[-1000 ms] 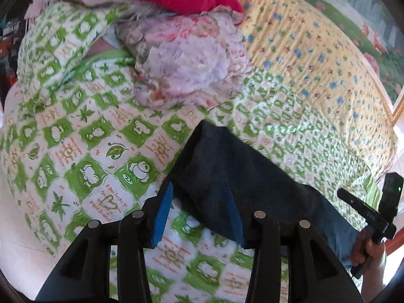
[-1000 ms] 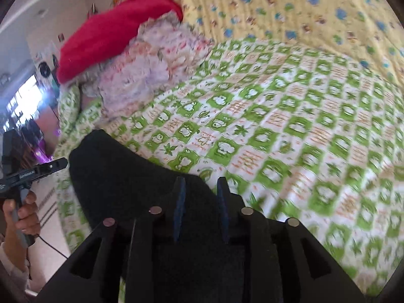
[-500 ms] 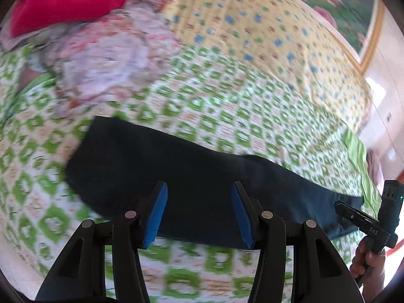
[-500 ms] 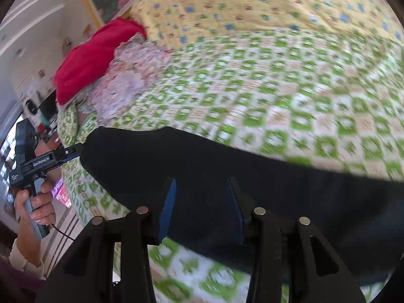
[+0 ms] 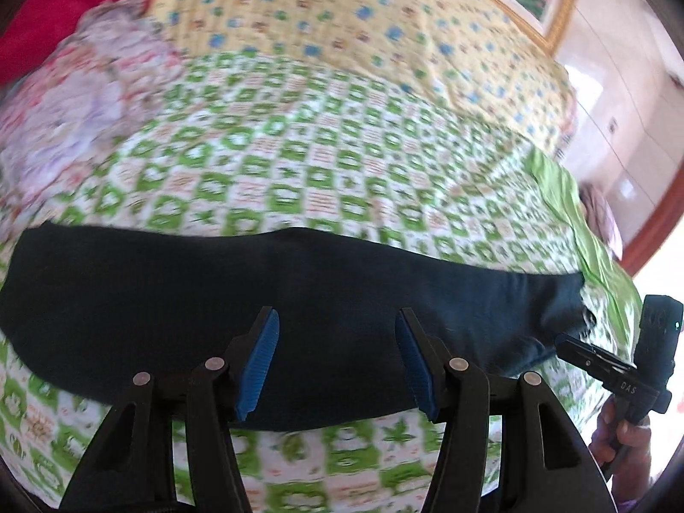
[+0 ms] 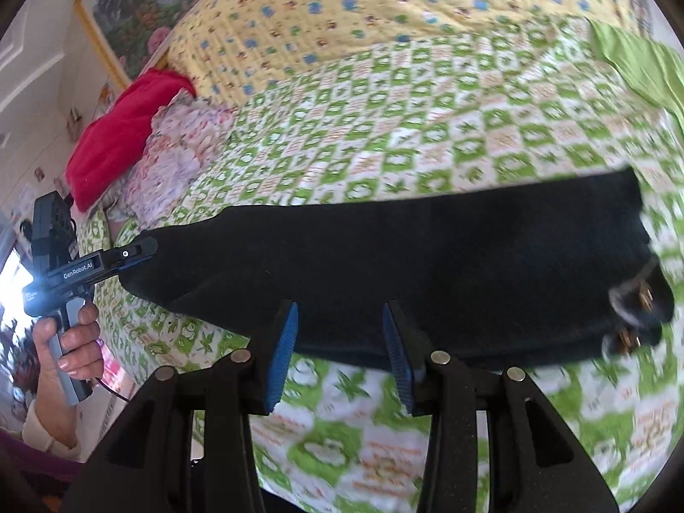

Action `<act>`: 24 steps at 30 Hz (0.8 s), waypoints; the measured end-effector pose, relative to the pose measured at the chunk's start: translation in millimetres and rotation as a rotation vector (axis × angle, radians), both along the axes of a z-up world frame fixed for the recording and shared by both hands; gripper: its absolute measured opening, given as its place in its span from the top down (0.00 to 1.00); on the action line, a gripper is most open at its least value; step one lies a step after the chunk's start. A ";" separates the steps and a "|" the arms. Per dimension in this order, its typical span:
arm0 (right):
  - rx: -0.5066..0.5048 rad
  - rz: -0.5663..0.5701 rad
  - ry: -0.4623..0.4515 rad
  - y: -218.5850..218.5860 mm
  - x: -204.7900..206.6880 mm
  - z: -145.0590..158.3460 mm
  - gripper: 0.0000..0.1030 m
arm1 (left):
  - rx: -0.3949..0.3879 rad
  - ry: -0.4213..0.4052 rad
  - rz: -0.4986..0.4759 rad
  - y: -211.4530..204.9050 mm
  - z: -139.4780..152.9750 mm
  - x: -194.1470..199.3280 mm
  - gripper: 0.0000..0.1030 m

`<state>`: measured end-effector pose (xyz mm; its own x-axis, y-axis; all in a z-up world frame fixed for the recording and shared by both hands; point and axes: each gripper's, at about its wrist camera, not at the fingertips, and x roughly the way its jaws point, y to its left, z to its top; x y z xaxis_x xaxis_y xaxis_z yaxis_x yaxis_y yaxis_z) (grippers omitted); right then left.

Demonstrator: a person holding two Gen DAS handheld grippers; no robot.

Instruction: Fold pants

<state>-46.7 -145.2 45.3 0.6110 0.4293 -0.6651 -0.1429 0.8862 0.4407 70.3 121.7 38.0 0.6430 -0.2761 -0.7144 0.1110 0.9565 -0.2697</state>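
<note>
The dark navy pants [image 5: 265, 299] lie flat across the green-and-white patterned bedspread [image 5: 299, 145], folded lengthwise into one long strip. In the right wrist view the pants [image 6: 427, 256] show brass buttons at the waist end on the right. My left gripper [image 5: 337, 359] is open and empty, its blue pads above the pants' near edge. My right gripper [image 6: 340, 355] is open and empty, at the near edge of the pants. The right gripper also shows in the left wrist view [image 5: 598, 355] by the waist end; the left gripper shows in the right wrist view [image 6: 128, 256] at the leg end.
A crumpled floral cloth [image 5: 72, 102] and a red pillow [image 6: 115, 137] lie at the far left of the bed. A yellow dotted quilt [image 5: 363, 21] covers the far side. A plain green sheet edge [image 5: 573, 222] hangs at the right.
Both grippers have let go of the pants and opened. The pants have gone from lifted and draped to lying flat. Both cameras have pulled back toward the near edge.
</note>
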 end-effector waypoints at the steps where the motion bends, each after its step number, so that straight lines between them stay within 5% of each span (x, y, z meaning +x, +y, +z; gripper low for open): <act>1: 0.003 -0.011 0.004 -3.6 -3.0 -1.3 0.58 | 0.007 -0.002 -0.017 -7.2 1.2 1.6 0.44; 24: 0.082 -0.407 0.085 -106.9 -55.0 -17.7 0.51 | 0.091 0.016 -0.436 -171.8 11.0 65.8 0.37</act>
<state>-101.7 -252.0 27.6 0.6862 0.2180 -0.6940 0.2512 0.8243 0.5073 136.1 -50.1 49.0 0.4691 -0.4545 -0.7572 0.5063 0.8409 -0.1911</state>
